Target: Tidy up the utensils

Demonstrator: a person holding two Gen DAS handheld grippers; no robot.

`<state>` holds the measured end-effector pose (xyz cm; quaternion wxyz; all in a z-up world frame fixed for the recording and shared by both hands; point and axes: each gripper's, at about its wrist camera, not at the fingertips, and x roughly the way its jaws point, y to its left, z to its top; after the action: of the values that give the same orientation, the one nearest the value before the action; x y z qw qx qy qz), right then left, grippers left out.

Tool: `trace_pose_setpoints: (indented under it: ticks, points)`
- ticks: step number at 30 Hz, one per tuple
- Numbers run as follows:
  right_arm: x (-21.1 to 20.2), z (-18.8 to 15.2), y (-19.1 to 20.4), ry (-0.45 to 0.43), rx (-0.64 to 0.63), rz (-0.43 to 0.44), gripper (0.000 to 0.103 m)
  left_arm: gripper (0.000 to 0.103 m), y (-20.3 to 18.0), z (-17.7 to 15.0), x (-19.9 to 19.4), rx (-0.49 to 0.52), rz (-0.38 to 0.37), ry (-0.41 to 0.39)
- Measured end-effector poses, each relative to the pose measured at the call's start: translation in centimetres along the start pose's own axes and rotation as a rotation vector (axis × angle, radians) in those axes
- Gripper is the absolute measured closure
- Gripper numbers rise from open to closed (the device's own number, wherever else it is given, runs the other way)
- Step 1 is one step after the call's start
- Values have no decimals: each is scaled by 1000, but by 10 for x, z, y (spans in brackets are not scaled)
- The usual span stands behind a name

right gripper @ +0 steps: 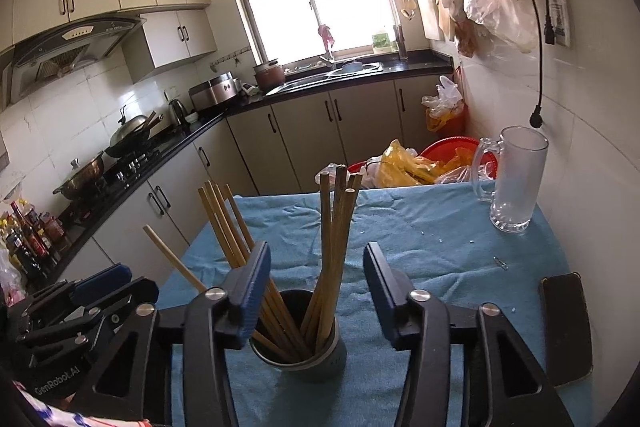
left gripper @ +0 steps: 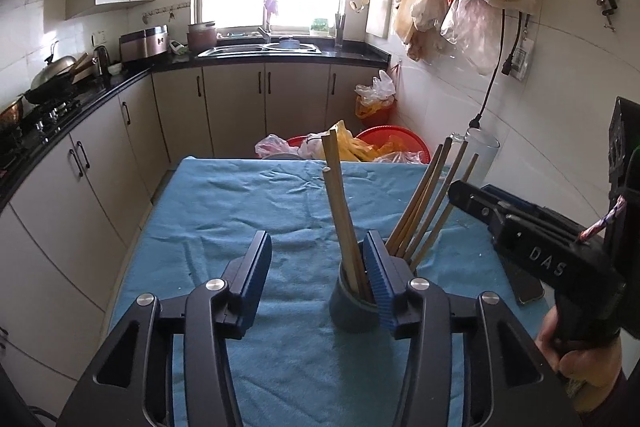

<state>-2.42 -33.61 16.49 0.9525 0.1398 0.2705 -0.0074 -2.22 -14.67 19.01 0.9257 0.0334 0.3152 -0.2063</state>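
Blue cloth (right gripper: pixel 420 247), chopstick holder (right gripper: pixel 316 363) between both parted claws — mug (right gripper: pixel 514 179), phone (right gripper: pixel 566 327) aside.

The lower part of the chopsticks (left gripper: pixel 340 211) is hidden inside the cup (left gripper: pixel 348 311), and the right finger (left gripper: pixel 380 283) of the left claw (left gripper: pixel 318 279) covers part of the cup's rim. The phone (right gripper: pixel 566 327), to the right of the right claw (right gripper: pixel 316 291), is partly cut by the picture's edge. The bottles (right gripper: pixel 28 239) far to its left are too small to read.
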Motion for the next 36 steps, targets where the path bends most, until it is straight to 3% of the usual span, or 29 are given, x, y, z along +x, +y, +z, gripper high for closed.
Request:
trace_pose_setpoints:
  ticks: [5,11,15,18,21,25,32,36]
  points:
    - [-19,-3,0,-15,2,-13,43,49,-1,-7,-20,7,18,-20]
    - [-48,-24,-5,-22,11,-39,36,19,0,-35,-52,1,54,-74]
    - [-58,-53,-11,17,36,-56,36,13,-2,-66,-76,19,154,-135]
    - [-65,-76,-16,43,64,-63,36,5,-8,-89,-96,52,293,-204]
    - [-74,-96,-19,55,95,-66,36,4,-9,-101,-113,51,358,-232]
    - [-91,-115,-15,51,95,-81,36,0,-7,-113,-139,-4,362,-252]
    - [-126,-141,8,-10,-17,-161,28,0,-9,-135,-166,-63,358,-304]
    - [-133,-149,13,-14,-34,-168,26,0,-15,-140,-163,-44,326,-257]
